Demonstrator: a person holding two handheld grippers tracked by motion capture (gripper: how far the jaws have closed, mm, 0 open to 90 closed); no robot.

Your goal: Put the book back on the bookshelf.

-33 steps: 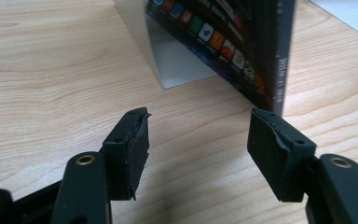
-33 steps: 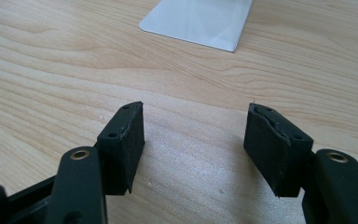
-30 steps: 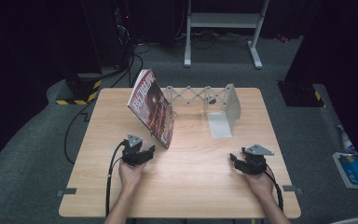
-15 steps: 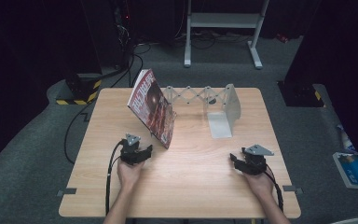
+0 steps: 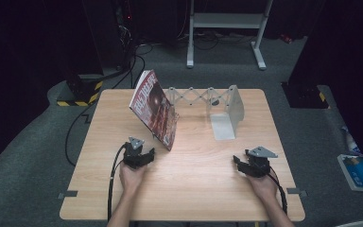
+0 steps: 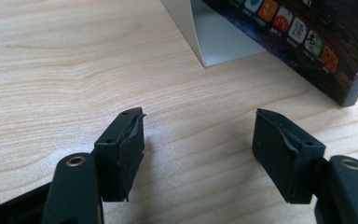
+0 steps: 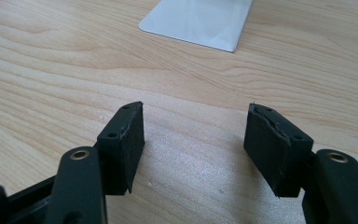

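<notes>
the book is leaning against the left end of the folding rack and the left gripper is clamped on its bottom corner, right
Not quite. The book does lean at the left end of the folding rack, but the left gripper isn't clamped on it: the left gripper view shows its jaws apart over bare table, the book's corner beyond them.

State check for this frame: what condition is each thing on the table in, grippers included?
Book: closed, leaning tilted against the rack's left end.
Expandable book rack: stretched out, upright.
Left gripper: jaws have just been opening, nothing between them.
Right gripper: open, holding nothing.
</notes>
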